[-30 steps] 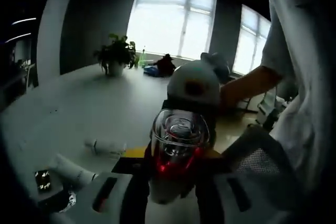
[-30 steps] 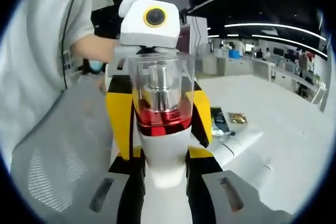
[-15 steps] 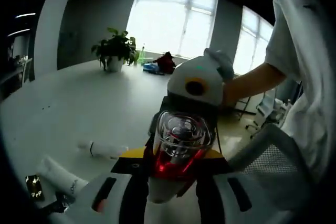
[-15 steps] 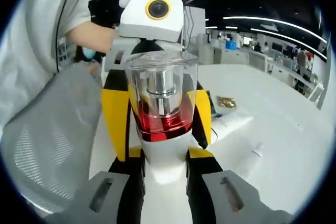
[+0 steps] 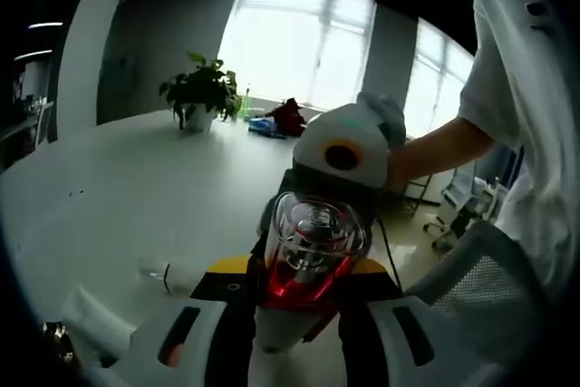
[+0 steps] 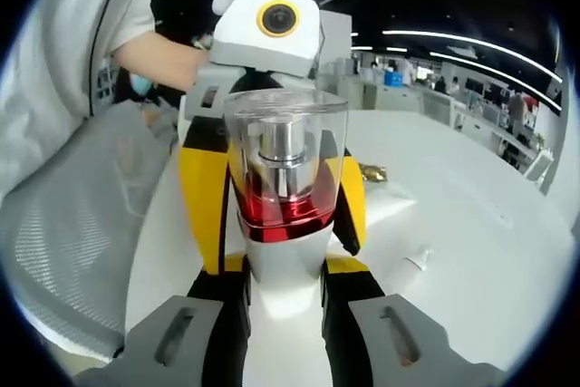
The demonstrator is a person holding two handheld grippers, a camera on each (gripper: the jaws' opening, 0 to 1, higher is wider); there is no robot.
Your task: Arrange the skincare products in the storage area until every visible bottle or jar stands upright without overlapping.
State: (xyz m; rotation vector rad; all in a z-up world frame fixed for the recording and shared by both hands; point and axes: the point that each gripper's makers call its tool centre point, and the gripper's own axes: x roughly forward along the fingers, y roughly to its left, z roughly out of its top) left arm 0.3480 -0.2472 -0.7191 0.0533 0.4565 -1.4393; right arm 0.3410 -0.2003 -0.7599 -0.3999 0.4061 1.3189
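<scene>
Both pairs of jaws are clamped on one white pump bottle with a clear faceted cap and a glossy red collar, held between the two grippers above a white table. In the right gripper view, the right gripper pinches the bottle's white body low down, its grey jaws pressed to either side, and the bottle's long axis runs up the middle of the view with the clear cap at the far end; a silver pump stem shows inside the cap above the red band. Behind the bottle the left gripper, yellow and black with a white housing, closes on it from the opposite side, a person's bare forearm reaching to it from a grey short sleeve. In the left gripper view the same bottle points its cap toward the camera, so the clear dome and red ring are seen nearly end-on between the left gripper jaws, with the right gripper beyond it. No label or writing can be read on the bottle. On the table lie a white tube, a small white tube with a clear cap and a gold foil sachet. A grey mesh chair back stands beside the person, and a potted green plant sits before bright windows.
</scene>
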